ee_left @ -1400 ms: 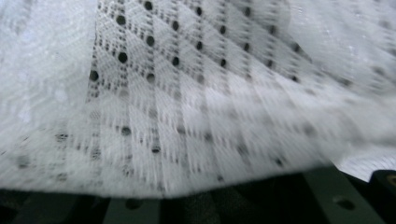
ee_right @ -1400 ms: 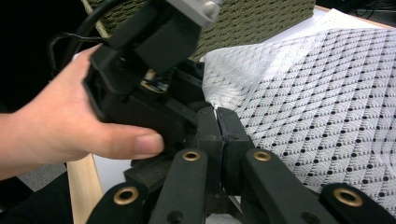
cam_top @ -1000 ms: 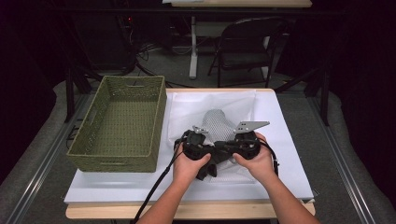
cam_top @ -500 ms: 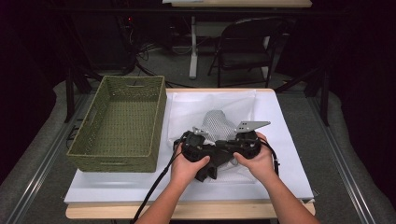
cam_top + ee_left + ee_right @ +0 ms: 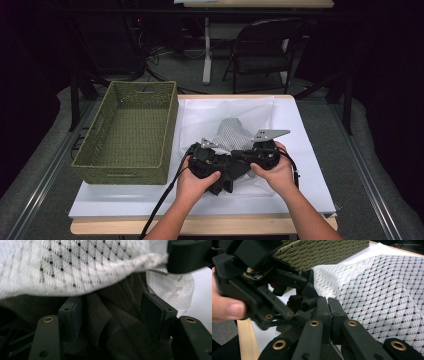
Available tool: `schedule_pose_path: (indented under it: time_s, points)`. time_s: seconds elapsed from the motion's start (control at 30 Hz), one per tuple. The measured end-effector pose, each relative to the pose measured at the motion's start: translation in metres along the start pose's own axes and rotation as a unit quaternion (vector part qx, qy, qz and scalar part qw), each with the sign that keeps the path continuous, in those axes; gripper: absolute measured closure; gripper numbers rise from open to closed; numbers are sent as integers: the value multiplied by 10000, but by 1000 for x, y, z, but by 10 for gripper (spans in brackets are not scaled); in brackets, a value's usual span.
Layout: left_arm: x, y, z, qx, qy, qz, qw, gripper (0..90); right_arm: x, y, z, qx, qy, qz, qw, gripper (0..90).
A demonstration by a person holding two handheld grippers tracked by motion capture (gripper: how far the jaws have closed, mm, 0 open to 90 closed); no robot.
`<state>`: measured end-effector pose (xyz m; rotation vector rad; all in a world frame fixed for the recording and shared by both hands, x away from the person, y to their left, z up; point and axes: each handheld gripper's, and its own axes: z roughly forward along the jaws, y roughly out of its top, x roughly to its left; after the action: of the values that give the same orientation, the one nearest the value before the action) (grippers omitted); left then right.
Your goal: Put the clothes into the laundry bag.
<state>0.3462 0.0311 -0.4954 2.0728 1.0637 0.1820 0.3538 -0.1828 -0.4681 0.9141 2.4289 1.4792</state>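
Nearest the person, the left gripper [image 5: 212,167] has just been opening; its jaws stand apart with the dark cloth [image 5: 112,322] loose between them. Just beside it, the right gripper [image 5: 328,308] is pinched tight on the white mesh bag's [image 5: 382,290] edge. Beyond both grippers lies the woven basket [image 5: 131,131].

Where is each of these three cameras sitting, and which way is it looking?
High view: above the person's side, looking forward and down at the table, green basket, both hands.
Left gripper view: on the left gripper, looking along its parted jaws, which have just been opening, at dark cloth between them.
Right gripper view: on the right gripper, jaws shut, facing the basket.
Shared: the white mesh bag appears in all three.
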Motion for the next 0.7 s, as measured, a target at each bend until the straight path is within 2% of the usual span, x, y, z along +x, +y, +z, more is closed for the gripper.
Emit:
schedule_pose_path:
  time_s: [0.07, 0.1, 0.13, 0.33, 0.57, 0.7]
  points:
    - [0, -2, -3, -37, -47, -16, 10000, 358, 0, 0, 0, 0, 0, -4, 10000, 890]
    - [0, -3, -5, 44, -77, -12, 10000, 358, 0, 0, 0, 2, -7, 2, 10000, 890]
    - [0, -4, -6, 63, -50, 52, 10000, 358, 0, 0, 0, -1, -8, 4, 10000, 890]
    - [-1, -13, -9, 174, -80, 114, 9998, 358, 0, 0, 0, -22, -3, 5, 10000, 889]
    - [-3, -21, -4, 222, 217, 334, 9990, 347, 1, 0, 0, -13, -2, -17, 10000, 889]
    - [-1, -23, -3, 243, 244, 286, 9990, 347, 1, 0, 0, -10, 4, -11, 10000, 890]
